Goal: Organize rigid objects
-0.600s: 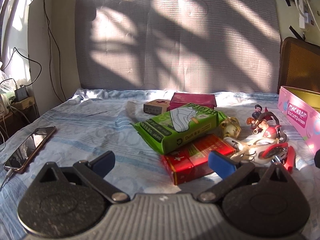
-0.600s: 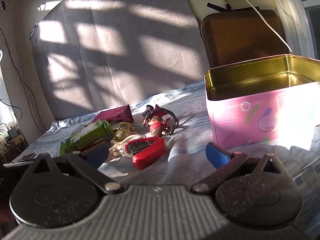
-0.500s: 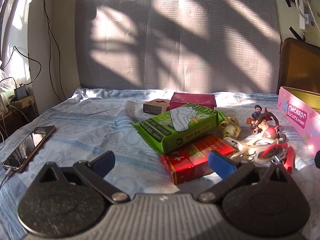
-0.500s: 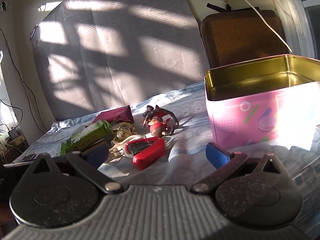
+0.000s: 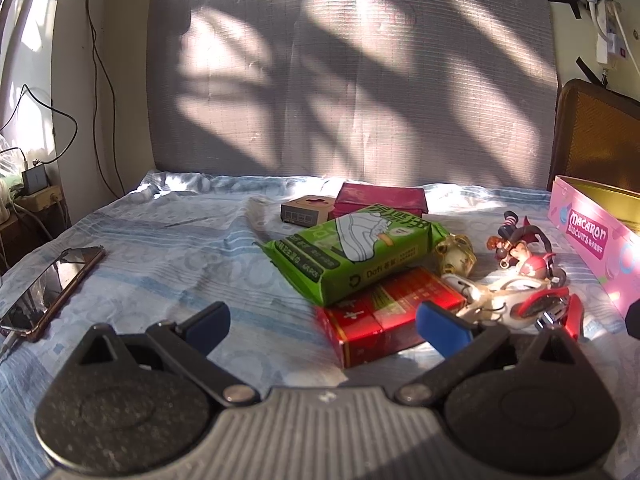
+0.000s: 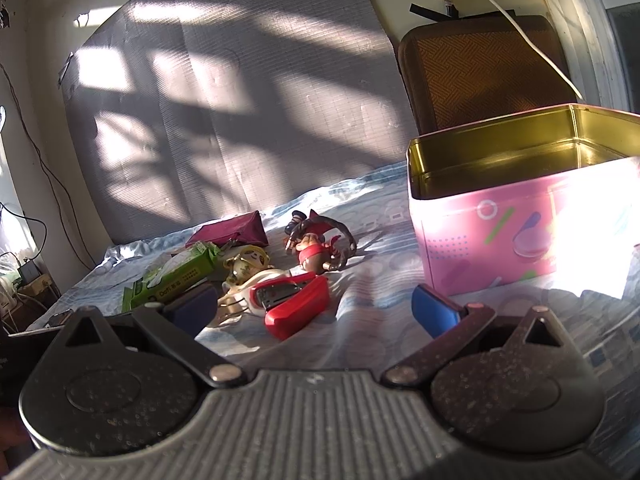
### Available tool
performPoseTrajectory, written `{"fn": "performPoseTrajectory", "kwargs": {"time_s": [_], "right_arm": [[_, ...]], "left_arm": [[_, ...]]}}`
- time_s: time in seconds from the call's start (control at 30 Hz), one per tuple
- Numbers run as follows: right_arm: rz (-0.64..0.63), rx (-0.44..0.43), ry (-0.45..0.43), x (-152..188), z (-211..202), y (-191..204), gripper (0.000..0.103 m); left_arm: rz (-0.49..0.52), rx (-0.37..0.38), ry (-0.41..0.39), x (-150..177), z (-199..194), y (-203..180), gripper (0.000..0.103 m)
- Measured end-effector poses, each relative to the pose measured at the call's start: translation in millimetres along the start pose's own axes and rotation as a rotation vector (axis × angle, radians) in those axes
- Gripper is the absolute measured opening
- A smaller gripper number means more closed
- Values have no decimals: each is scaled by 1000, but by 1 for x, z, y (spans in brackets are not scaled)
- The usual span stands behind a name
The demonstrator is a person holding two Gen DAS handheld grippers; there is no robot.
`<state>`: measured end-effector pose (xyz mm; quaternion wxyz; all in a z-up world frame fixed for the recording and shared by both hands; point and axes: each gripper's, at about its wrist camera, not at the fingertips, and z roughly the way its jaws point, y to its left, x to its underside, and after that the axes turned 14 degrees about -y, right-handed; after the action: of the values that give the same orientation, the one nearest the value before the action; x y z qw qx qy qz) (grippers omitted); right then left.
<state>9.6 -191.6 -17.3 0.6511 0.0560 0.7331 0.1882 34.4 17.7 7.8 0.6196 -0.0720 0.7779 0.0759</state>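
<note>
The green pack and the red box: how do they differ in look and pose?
The green pack is soft wrapping with a shoe drawing; the red box is stiff, glossy carton. The green pack lies on top, tilted; the red box lies flat on the sheet beneath it. Both are oblong and lie untouched.

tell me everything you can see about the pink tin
The pink tin is a square, open-topped metal box with no lid on it. Its outer walls are pink with pastel shapes, and one side reads "macaron biscuits" in the left wrist view. The inside is shiny gold, and no contents show. It stands upright on the blue bedsheet, apart from the clutter, with a brown cushion behind.
</note>
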Motion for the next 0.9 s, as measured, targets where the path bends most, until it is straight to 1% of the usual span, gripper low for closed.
{"fn": "performPoseTrajectory", "kwargs": {"time_s": [0.33, 0.53, 0.63, 0.7, 0.73, 0.8, 0.9], "right_arm": [[-10, 3, 6, 1, 0, 1, 103], [-44, -5, 25, 2, 1, 7, 103], [-79, -32, 59, 4, 5, 14, 94], [-109, -44, 99, 6, 10, 19, 82], [-117, -50, 116, 6, 13, 21, 79], [-120, -72, 165, 8, 20, 23, 67], [-120, -86, 214, 10, 33, 26, 64]], "left_arm": [[-5, 3, 2, 0, 0, 0, 103], [-26, 25, -14, 1, -3, 3, 103], [-54, 61, -32, 0, -7, 7, 103], [-83, 96, -48, 0, -10, 12, 101], [-100, 111, -55, 0, -11, 14, 99], [-126, 132, -58, 0, -12, 18, 93], [-153, 153, -55, 0, -11, 21, 90]]}}
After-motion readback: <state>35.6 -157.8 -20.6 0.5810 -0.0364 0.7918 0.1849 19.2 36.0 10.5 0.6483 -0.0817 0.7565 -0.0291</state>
